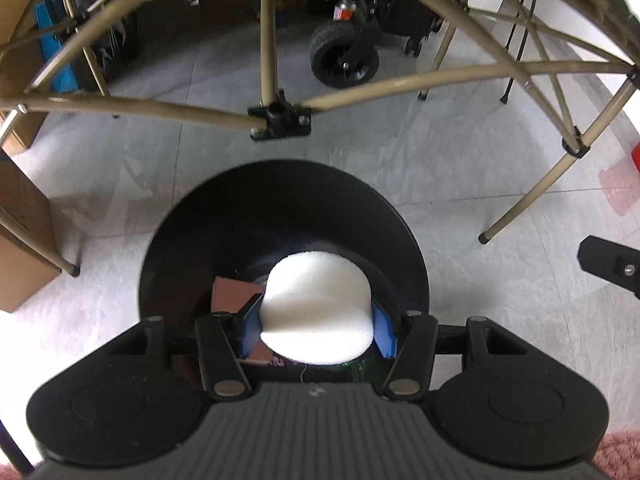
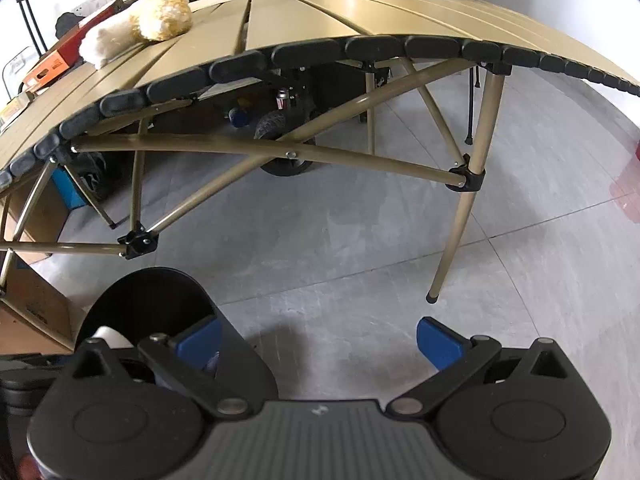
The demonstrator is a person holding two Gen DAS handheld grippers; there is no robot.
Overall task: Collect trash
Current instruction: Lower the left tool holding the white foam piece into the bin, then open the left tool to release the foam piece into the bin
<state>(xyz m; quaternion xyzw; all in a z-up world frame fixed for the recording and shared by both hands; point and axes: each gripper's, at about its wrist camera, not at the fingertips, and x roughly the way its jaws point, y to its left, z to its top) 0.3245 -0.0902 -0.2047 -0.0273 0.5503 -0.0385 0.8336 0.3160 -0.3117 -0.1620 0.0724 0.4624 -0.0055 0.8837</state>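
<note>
No readable labels anywhere. Your left gripper (image 1: 316,320) pinches a white foam piece (image 1: 316,308) between its blue pads, directly over the black bin (image 1: 192,240). The foam's long axis runs pad to pad. In the bin: reddish-brown card scrap (image 1: 232,294). Your right gripper (image 2: 318,344) is spread, holding nothing, beside the bin (image 2: 160,300).

Left wrist view: sitting on the left gripper (image 1: 316,326), looking steeply down, very near the black bin (image 1: 192,240).
Right wrist view: sitting on the right gripper (image 2: 318,342), looking down and forward, farther back.
Both are seeing: the bin (image 2: 120,300), folding table (image 2: 328,12) legs, grey floor (image 2: 360,248).
</note>
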